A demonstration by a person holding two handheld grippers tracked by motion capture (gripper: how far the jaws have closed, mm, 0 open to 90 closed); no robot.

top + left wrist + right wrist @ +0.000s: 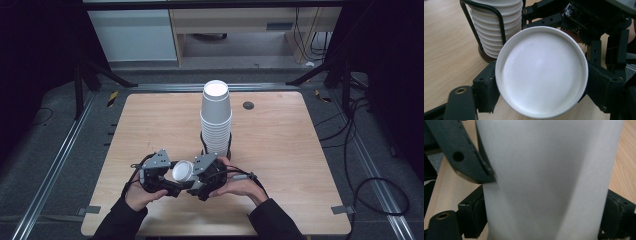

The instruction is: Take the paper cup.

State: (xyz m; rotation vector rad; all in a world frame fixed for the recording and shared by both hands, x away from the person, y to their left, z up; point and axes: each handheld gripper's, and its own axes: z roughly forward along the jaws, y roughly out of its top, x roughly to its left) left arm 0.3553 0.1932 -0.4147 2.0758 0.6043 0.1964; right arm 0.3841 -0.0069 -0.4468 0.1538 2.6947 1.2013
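A white paper cup (pixel 183 171) lies on its side between my two grippers near the table's front edge. My left gripper (pixel 172 181) is shut on it; in the left gripper view the cup's round end (pixel 541 72) faces the camera, with my left gripper (pixel 541 87) pressing a pad on each side. My right gripper (pixel 196 179) holds the same cup from the other side. In the right gripper view the cup's wall (pixel 549 170) stands between the pads of my right gripper (pixel 544 217), and one left finger (pixel 466 155) touches it at upper left.
A tall stack of white cups (pixel 216 120) stands in a black wire holder (pixel 216 150) at the middle of the wooden table (pixel 280 150), just behind my hands. The stack (pixel 496 27) is close beyond the held cup. A small dark grommet (pixel 248 105) sits at the back.
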